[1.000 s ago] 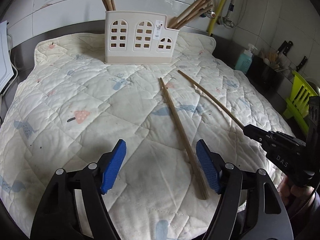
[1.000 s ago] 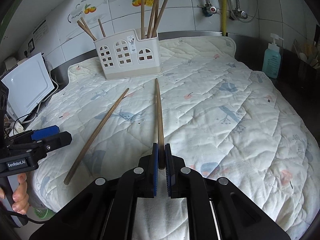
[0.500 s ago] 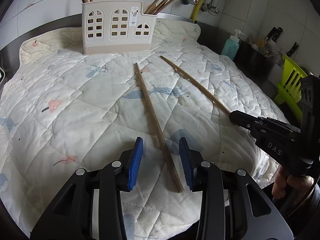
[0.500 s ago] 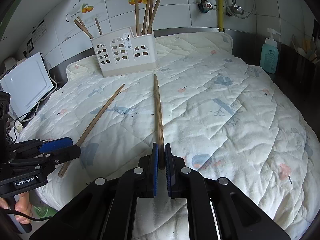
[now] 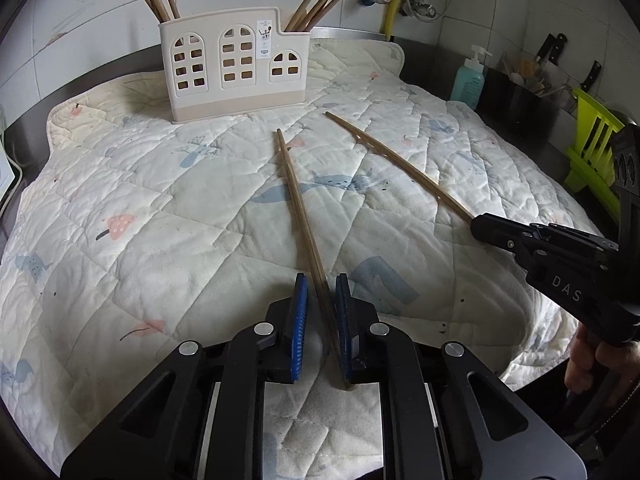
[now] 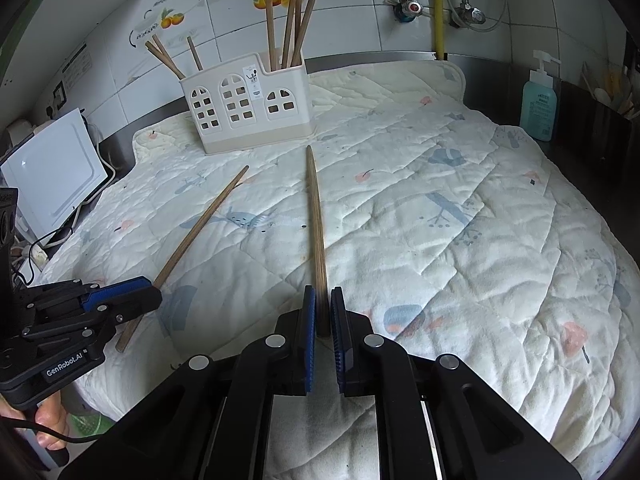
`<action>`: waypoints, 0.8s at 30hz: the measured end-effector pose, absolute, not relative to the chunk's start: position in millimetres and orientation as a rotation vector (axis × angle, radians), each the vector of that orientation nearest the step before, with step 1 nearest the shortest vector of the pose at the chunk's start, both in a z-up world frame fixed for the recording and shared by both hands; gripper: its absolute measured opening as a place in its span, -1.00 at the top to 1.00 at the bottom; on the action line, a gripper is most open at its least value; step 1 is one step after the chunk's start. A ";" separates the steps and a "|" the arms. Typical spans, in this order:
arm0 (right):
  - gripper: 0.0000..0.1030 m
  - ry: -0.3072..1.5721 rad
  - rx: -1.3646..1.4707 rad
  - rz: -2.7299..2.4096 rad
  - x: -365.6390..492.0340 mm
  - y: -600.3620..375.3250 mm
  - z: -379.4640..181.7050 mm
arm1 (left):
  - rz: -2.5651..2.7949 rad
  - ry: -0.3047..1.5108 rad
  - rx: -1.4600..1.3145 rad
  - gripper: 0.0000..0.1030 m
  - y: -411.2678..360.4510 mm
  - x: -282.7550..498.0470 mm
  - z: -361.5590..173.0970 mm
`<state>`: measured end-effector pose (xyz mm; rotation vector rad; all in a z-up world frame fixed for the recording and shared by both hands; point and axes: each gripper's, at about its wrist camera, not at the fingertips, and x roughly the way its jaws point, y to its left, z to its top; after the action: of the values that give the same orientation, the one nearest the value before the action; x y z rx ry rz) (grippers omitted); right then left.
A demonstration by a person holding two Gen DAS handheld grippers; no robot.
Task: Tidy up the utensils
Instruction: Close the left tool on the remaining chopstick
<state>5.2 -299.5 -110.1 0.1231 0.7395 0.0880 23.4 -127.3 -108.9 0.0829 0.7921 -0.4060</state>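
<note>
**Two chopsticks taken by the thick ends, holder ahead**

Left wrist view: left gripper at 6 o'clock, jaws closing around the thick end of the left chopstick. Leans on one blue pad, with a sliver of gap at the other, so not yet pinched. Lies flat on the quilt, thin tip aimed at 12 o'clock, stopping short of the holder.

Right wrist view: right gripper at 6 o'clock, pressed together on the thick end of the right chopstick. Runs straight toward 12 o'clock, tip near the holder's foot.

Probably light, stiff wood: long, thin, tapered, smooth enough to swivel between pads. Gripped at the very end, so likely to droop or swing at the tip once lifted. Best squeezed squarely across the thick end, the stick in line with the fingers, then tipped upright over a slot. Holder light-looking plastic, already crowded with sticks at its 11 and 1 o'clock ends; could be nudged or snagged on entry.
</note>
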 end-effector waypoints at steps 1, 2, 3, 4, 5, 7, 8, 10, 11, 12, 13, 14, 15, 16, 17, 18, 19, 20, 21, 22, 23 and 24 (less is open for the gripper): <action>0.83 0.739 0.123 0.089 5.3 -299.6 -110.3 | -0.397 0.792 0.083 0.74 -125.4 24.6 -109.0; 0.83 0.739 0.124 0.090 5.3 -299.6 -110.3 | -0.388 0.791 0.085 0.74 -123.3 25.8 -109.1; 0.83 0.738 0.125 0.090 5.1 -299.7 -110.2 | -0.380 0.790 0.084 0.74 -120.9 26.7 -109.0; 0.82 0.738 0.125 0.091 5.1 -299.6 -110.3 | -0.374 0.789 0.079 0.74 -118.3 27.5 -108.8; 0.82 0.738 0.126 0.092 5.1 -299.7 -110.4 | -0.363 0.789 0.078 0.74 -116.2 28.3 -108.5; 0.71 0.735 0.129 0.095 4.8 -299.6 -110.5 | -0.349 0.796 0.071 0.73 -111.8 30.5 -109.8; 0.70 0.733 0.130 0.097 4.9 -299.1 -110.5 | -0.352 0.804 0.057 0.72 -109.7 31.5 -110.9; 0.69 0.732 0.131 0.096 5.3 -298.5 -110.8 | -0.359 0.807 0.047 0.72 -108.8 31.6 -111.4; 0.69 0.732 0.134 0.096 6.0 -298.6 -111.2 | -0.357 0.806 0.049 0.72 -109.6 31.2 -111.4; 0.69 0.732 0.139 0.096 6.9 -298.9 -111.4 | -0.361 0.807 0.044 0.71 -109.8 31.2 -111.3; 0.69 0.731 0.142 0.095 7.5 -299.2 -111.4 | -0.365 0.809 0.036 0.70 -110.2 31.3 -111.8; 0.69 0.731 0.143 0.094 8.1 -299.0 -111.6 | -0.363 0.809 0.034 0.70 -110.9 31.5 -112.2; 0.69 0.731 0.143 0.094 8.7 -298.6 -111.7 | -0.362 0.806 0.036 0.70 -111.6 31.5 -112.6; 0.69 0.731 0.141 0.093 9.1 -298.8 -111.7 | -0.364 0.803 0.036 0.70 -111.9 31.2 -112.8; 0.69 0.731 0.139 0.091 9.6 -298.3 -111.9 | -0.367 0.803 0.034 0.70 -111.9 31.6 -113.1; 0.69 0.731 0.135 0.090 10.1 -297.4 -112.1 | -0.370 0.801 0.035 0.70 -112.1 31.8 -113.4; 0.69 0.730 0.130 0.088 10.5 -297.1 -112.4 | -0.372 0.798 0.039 0.70 -112.4 31.5 -113.6; 0.69 0.729 0.124 0.086 10.9 -296.1 -112.4 | -0.374 0.795 0.043 0.71 -112.7 31.5 -113.9; 0.69 0.727 0.119 0.084 11.1 -295.4 -112.5 | -0.377 0.792 0.048 0.71 -112.9 31.4 -114.1; 0.69 0.726 0.116 0.083 11.3 -295.3 -112.7 | -0.380 0.790 0.051 0.71 -112.8 31.3 -114.4; 0.69 0.726 0.113 0.081 11.4 -294.8 -112.8 | -0.382 0.790 0.048 0.72 -112.5 31.5 -114.6; 0.69 0.726 0.110 0.080 11.6 -294.6 -113.0 | -0.386 0.789 0.046 0.72 -112.0 31.9 -114.8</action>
<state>11.6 -294.6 -113.0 0.1099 0.7258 0.0802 31.9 -112.0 -114.8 0.0459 0.7893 -0.3860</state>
